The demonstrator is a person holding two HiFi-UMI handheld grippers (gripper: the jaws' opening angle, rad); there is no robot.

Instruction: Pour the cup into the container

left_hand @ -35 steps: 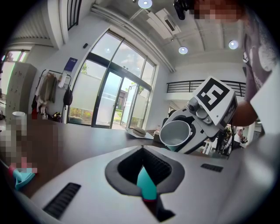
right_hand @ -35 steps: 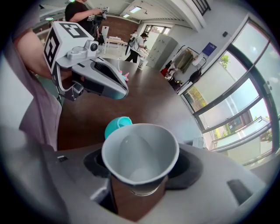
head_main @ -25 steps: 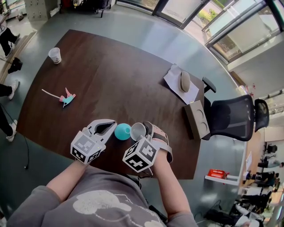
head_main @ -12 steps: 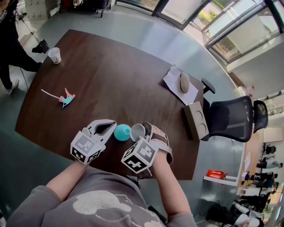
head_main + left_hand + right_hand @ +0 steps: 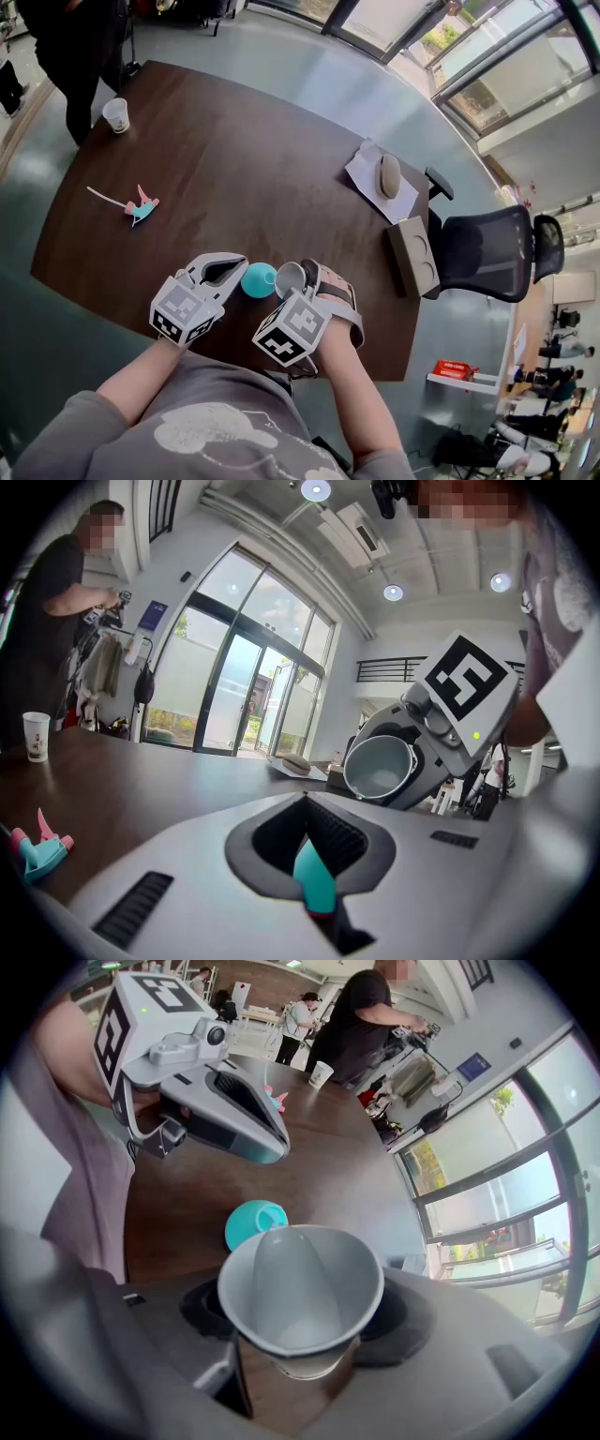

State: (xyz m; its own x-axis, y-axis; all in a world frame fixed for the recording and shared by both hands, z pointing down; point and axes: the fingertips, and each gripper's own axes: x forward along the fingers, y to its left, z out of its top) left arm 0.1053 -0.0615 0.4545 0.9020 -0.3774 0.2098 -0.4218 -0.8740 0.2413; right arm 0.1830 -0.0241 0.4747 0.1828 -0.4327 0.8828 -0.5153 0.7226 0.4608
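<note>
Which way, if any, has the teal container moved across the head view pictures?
No. The teal container keeps its spot by the table's near edge, equally far from the pink-and-teal toy.

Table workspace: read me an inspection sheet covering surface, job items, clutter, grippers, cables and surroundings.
Surface: dark brown table, no spill seen.
Job's things: grey cup, tilted toward the teal container standing on the table.
Clutter: paper cup at the far corner, pink-and-teal clip, paper sheet bearing a beige oval thing, box at the edge.
Grippers: right gripper shut on the grey cup; left gripper shut on a thin teal piece, not identifiable.
Cables: nothing seen.
Surroundings: black chair, person standing by the far corner, glass walls.
</note>
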